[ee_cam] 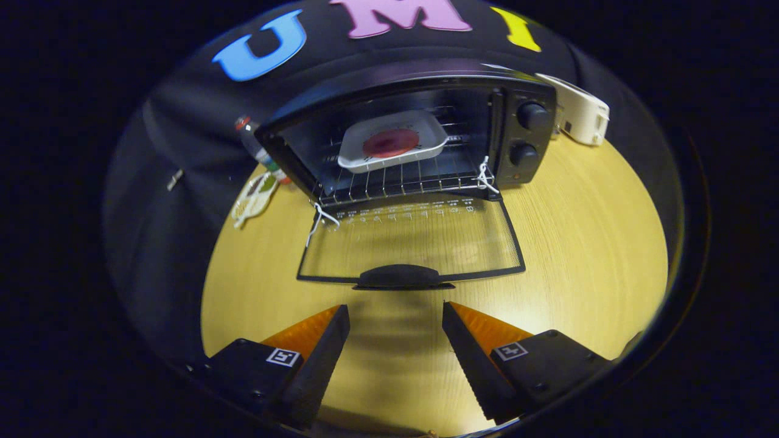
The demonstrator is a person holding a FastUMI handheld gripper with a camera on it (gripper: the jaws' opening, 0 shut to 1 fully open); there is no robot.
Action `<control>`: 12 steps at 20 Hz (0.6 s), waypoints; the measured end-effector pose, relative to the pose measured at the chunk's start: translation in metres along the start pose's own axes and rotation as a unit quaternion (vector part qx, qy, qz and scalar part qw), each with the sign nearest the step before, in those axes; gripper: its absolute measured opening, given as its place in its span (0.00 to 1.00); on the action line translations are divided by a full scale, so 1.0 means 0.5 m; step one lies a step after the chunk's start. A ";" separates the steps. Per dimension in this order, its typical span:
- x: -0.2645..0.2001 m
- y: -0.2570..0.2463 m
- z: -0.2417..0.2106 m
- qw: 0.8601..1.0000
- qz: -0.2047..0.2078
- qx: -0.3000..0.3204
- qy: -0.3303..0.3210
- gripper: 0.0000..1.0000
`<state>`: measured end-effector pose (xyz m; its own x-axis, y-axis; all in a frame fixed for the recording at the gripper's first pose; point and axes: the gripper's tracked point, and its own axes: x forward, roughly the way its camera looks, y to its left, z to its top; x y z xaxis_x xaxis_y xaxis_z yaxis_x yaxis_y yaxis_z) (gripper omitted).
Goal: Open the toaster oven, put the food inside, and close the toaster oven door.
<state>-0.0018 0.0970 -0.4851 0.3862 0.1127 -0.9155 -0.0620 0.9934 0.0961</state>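
Two knobs point(528, 134) sit on the toaster oven point(414, 131) at upper centre of the frame. Its glass door point(411, 243) lies flat open on the wooden surface point(578, 243), handle point(398, 275) toward me. I see the white tray point(359, 155) with the round red food point(389, 143) on the rack inside. My gripper point(395, 319) hovers spread wide and empty, just short of the handle.

Dim surroundings are seen; the bench point(578, 243) is lit brightly beyond the parted tongs point(395, 313), with strong fisheye bending.
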 end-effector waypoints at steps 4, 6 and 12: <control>0.065 0.004 -0.039 0.998 -0.026 -0.030 0.038 0.99; 0.091 -0.003 -0.032 0.998 -0.039 -0.021 0.038 0.99; 0.105 -0.010 -0.005 0.998 -0.038 0.040 0.039 0.99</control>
<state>0.0163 0.0978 -0.5345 0.3131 0.0389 -0.9489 0.0401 0.9977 0.0542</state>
